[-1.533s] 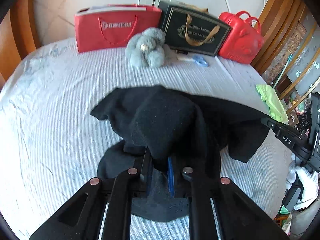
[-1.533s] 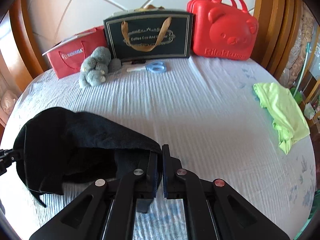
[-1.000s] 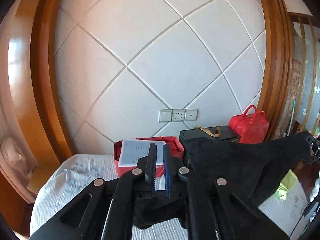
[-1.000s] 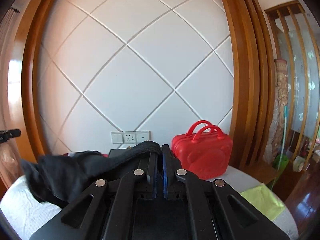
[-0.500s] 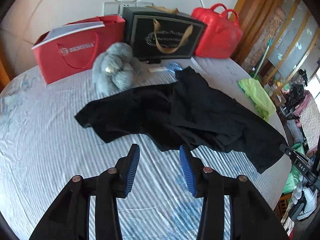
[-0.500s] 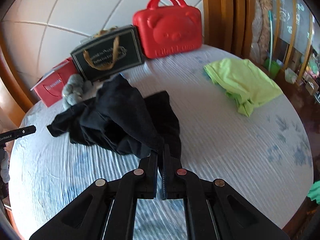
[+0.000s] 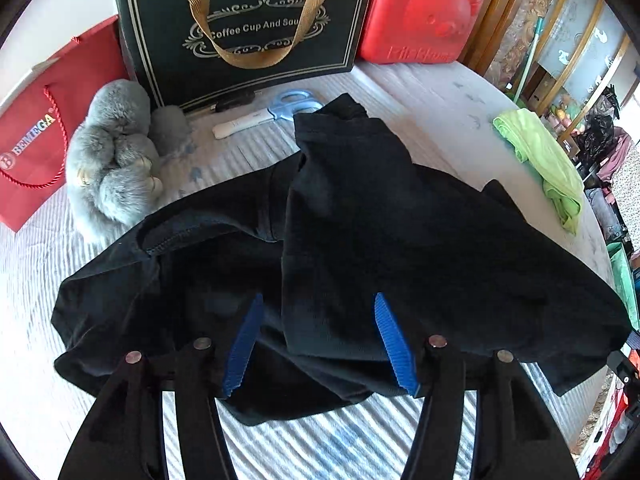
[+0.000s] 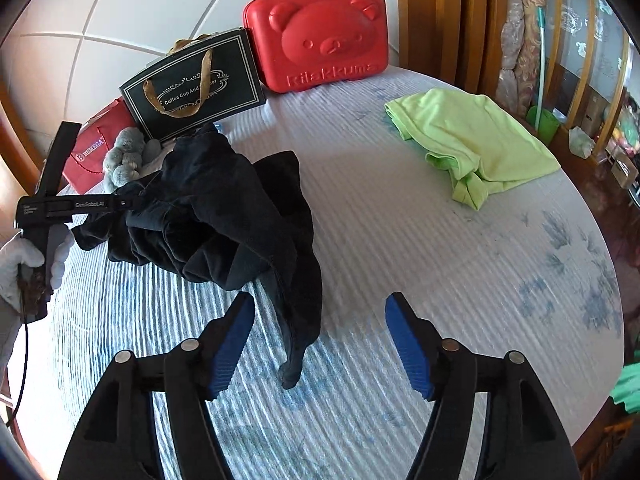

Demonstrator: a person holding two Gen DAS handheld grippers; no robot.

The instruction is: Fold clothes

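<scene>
Both tools' jaws are opening and hold nothing: the left gripper over the black shirt, the right gripper around its hanging tip. The shirt lies bunched on the bed (soft, light, floppy); pinch a hem corner

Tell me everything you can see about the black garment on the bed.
The black garment is a soft, matte knit, probably a T-shirt, with a stitched hem showing. It lies unfolded in a rumpled heap on the striped bedsheet, one narrow end trailing toward the right gripper. Both grippers' jaws are opening and neither grips it; the left gripper hangs over the cloth. It lies close beside the grey plush toy.
</scene>
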